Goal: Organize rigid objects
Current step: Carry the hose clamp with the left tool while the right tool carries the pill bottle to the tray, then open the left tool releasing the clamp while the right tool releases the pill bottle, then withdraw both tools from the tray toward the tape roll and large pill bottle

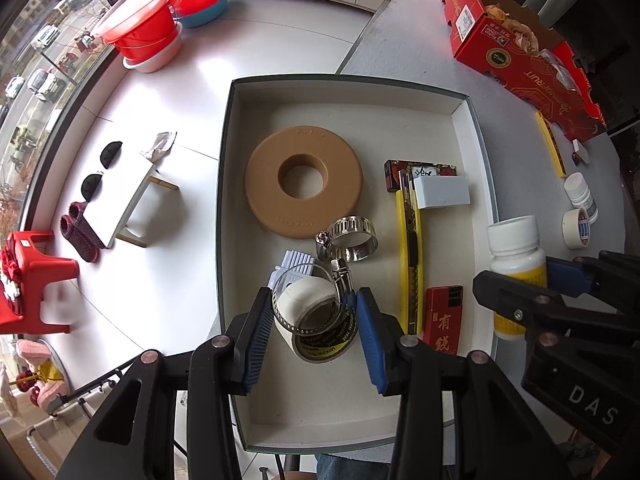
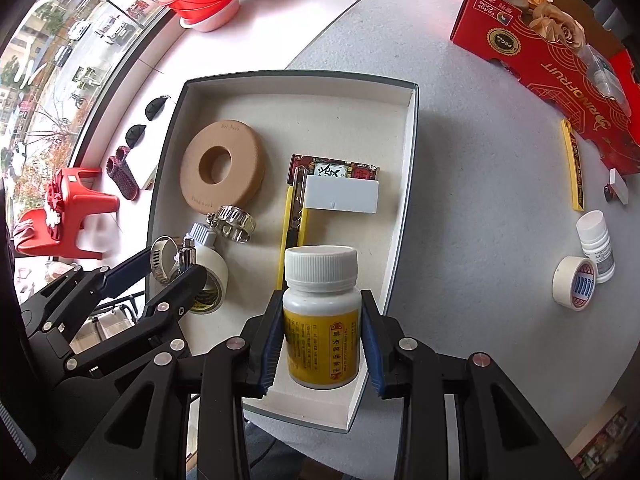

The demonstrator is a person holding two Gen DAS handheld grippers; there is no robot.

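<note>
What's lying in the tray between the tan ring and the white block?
Only the yellow utility knife, its tip beside the white block; the floor up to the tan ring is otherwise bare, shown in the right wrist view.

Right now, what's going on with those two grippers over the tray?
A person is sorting small items into a shallow tray. The left gripper is closed on a hose clamp looped around a roll of tape in the tray. The right gripper grips a white pill bottle with a yellow label, over the tray's near corner.
</note>
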